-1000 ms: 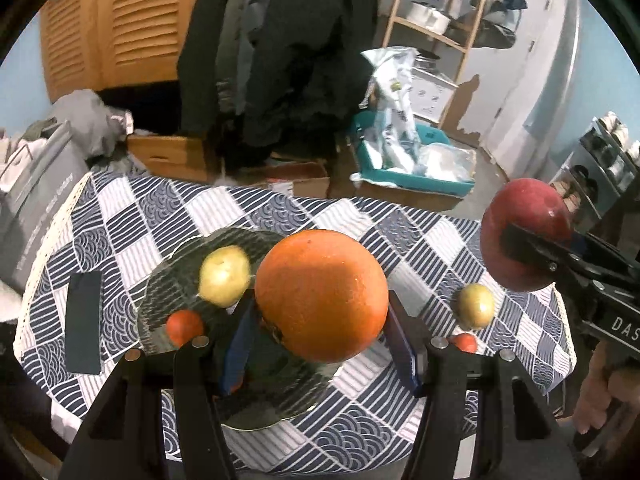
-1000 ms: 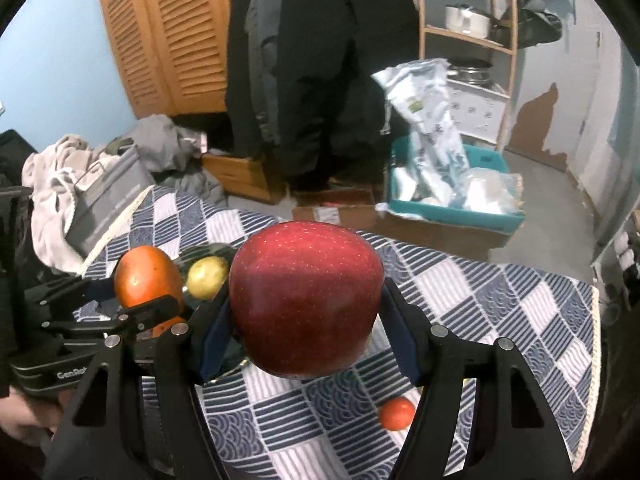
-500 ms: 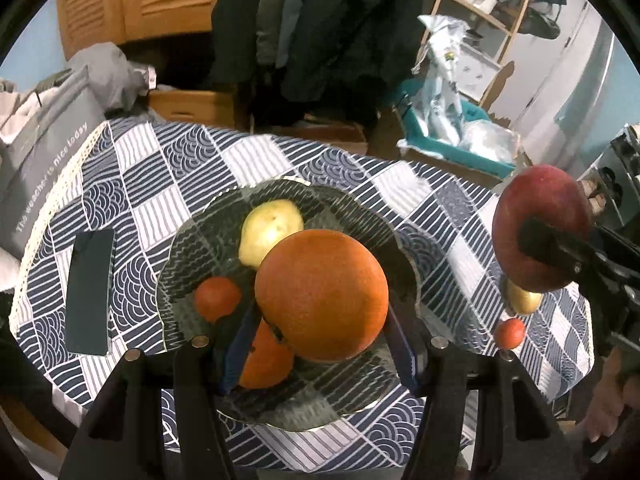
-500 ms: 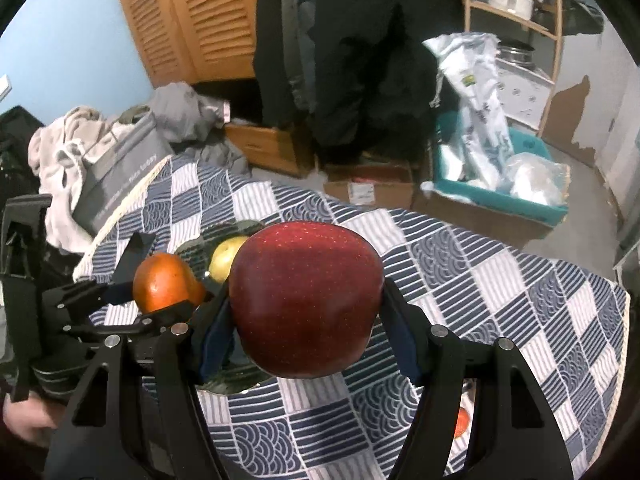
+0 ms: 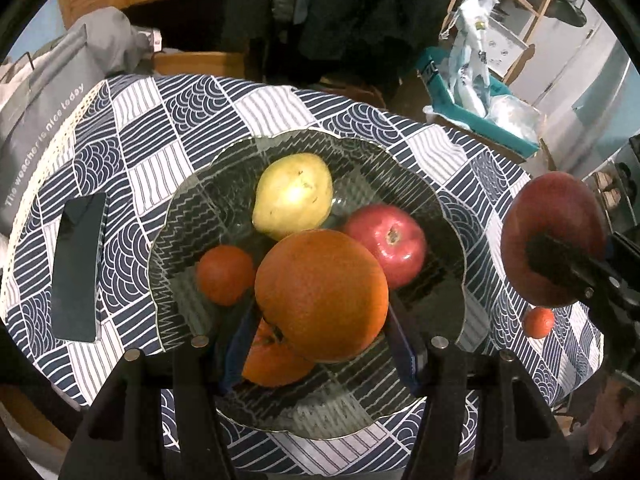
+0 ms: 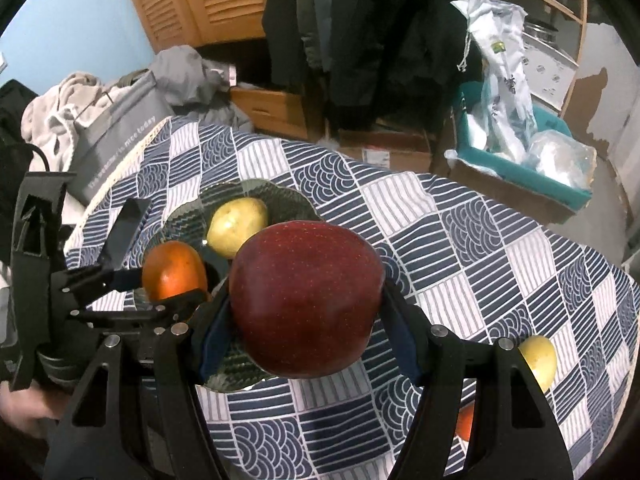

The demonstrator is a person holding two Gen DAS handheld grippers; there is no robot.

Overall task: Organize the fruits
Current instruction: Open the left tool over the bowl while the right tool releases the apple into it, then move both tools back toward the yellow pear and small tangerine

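— Two fruits in my grip at once. My left hand-held gripper has its jaws clamped on the orange, which hangs over the glass plate.

— And your right?

— My right hand-held gripper is closed tight on the dark apple, pads pressed on both its sides. In the left view that apple sits off to the right, beyond the plate's rim, above the counter.

— What lies on the plate?

— One pear at the far side, a red apple just beside it, a small tangerine to the left, and another orange fruit half hidden under the one I hold.

— Anything off the plate?

— Yes. A small tangerine rests on the checked cloth right of the plate. My right camera shows it behind my finger, with a second pear near it. A dark phone lies flat on the cloth left of the plate.

— Is the orange touching the plate?

— I cannot tell; it blocks my view of what lies under it.
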